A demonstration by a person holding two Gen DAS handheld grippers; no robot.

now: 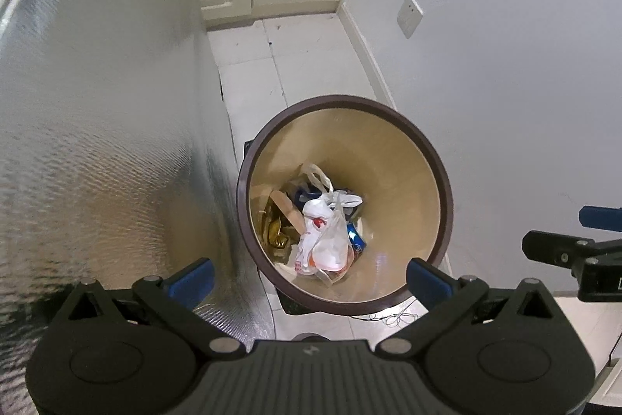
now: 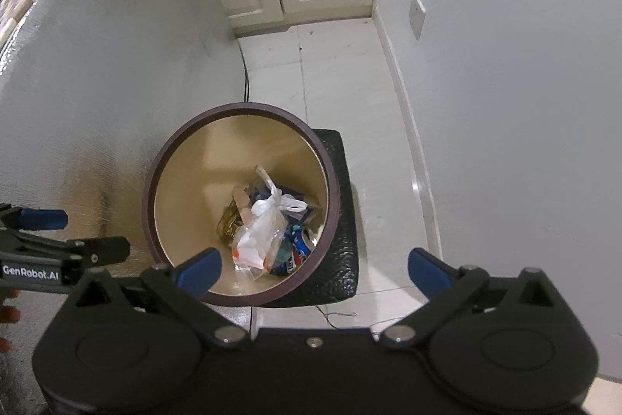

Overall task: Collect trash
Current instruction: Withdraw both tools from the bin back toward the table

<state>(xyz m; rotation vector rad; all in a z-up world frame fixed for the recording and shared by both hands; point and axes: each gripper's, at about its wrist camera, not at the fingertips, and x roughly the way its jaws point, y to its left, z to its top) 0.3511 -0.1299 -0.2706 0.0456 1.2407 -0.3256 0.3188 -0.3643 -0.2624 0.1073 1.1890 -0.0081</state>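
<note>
- Hovering above trash bin point(image 1: 441, 181): left gripper point(image 1: 309, 277), right gripper point(image 2: 315, 269), fingers spread, pinching nothing.
- Lying straight below both: knotted white bag point(image 2: 260, 232), neither gripper nearer.

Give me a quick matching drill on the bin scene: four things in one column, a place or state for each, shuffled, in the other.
Things:
1. knotted white plastic bag
2. blue drink can
3. black mat
4. left tongs

Places or states:
A. flat on the floor tiles, under the trash bin
B. open, with nothing between the fingers
C. on top of the rubbish in the bin
D. low in the bin, beside the bag

Pairs: 1-C, 2-D, 3-A, 4-B
</note>
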